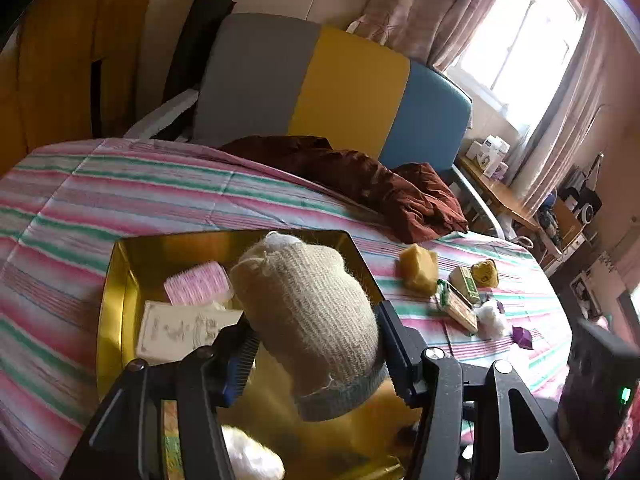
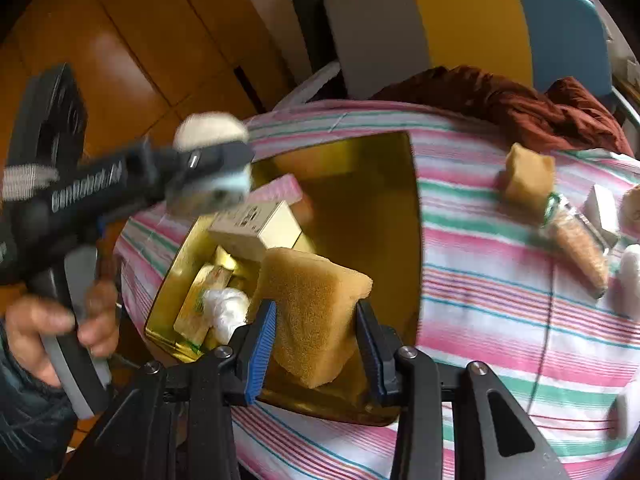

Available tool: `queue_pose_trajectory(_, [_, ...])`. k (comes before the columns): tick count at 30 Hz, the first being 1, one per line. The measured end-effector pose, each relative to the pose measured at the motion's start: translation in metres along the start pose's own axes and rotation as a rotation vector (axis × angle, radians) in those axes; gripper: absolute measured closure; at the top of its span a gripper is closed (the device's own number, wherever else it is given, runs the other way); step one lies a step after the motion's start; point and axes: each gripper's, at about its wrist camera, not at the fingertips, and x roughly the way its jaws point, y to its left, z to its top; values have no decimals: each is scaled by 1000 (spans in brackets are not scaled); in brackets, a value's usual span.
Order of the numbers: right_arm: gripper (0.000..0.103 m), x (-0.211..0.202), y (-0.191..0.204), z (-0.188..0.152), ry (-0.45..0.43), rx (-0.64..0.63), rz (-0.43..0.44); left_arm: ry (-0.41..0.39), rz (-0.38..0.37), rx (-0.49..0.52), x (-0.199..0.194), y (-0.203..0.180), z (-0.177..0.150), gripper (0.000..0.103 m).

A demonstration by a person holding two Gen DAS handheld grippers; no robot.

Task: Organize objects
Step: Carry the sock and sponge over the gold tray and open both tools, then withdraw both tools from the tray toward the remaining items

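My left gripper [image 1: 316, 344] is shut on a beige knitted sock [image 1: 308, 312] with a grey cuff, held over a gold tray [image 1: 120, 280]. The tray holds a pink packet [image 1: 198, 282] and a white box [image 1: 184, 328]. My right gripper [image 2: 316, 340] is shut on a yellow sponge [image 2: 316, 312], which hangs over the near end of the gold tray [image 2: 380, 200]. Below the sponge lie a white box [image 2: 256, 228], a white plastic wad [image 2: 226, 310] and a gold-green box [image 2: 200, 300]. In the right wrist view the left gripper [image 2: 216, 164] is blurred at the tray's left, gripped by a hand [image 2: 40, 328].
The tray sits on a striped bedspread [image 1: 160, 196]. To its right lie another yellow sponge [image 1: 418, 270], small boxes [image 1: 464, 280], a white wad [image 1: 490, 318] and a purple piece [image 1: 522, 336]. A dark red cloth [image 1: 380, 184] is bunched by the headboard [image 1: 340, 88].
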Motion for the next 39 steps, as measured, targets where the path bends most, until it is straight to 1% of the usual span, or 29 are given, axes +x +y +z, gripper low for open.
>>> queue_pose_trajectory(5, [63, 15, 9, -2, 33, -15, 7, -19, 34, 40, 8, -4, 13, 46])
queue_pose_trajectory(9, [63, 23, 13, 0, 45, -22, 7, -60, 69, 70, 9, -10, 21, 40])
queue_pose_trajectory(11, [63, 28, 14, 1, 52, -25, 8, -70, 78, 79, 8, -13, 24, 40])
queue_pose_trajectory(14, [60, 31, 15, 0, 55, -23, 19, -100, 88, 93, 1, -18, 25, 33])
queue_pose_trajectory(15, [58, 33, 15, 0, 62, -23, 24, -110, 89, 100, -2, -20, 23, 30])
queue_pose_trajectory(19, [51, 39, 13, -4, 79, -14, 17, -131, 113, 132, -13, -27, 16, 27])
queue_pose_trajectory(24, [50, 37, 13, -9, 78, 4, 3, -166, 142, 148, -29, -33, 3, 21])
queue_pose_trajectory(27, [48, 35, 10, -9, 73, 22, -8, -178, 153, 155, -36, -36, -5, 18])
queue_pose_trajectory(30, [44, 28, 9, -10, 58, 31, -36, -184, 160, 143, -43, -35, -12, 16])
queue_pose_trajectory(34, [44, 19, 6, -11, 30, 38, -72, -183, 169, 126, -49, -33, -22, 15])
queue_pose_trajectory(39, [43, 9, 7, -10, -14, 19, -142, -171, 177, 110, -53, -29, -33, 14])
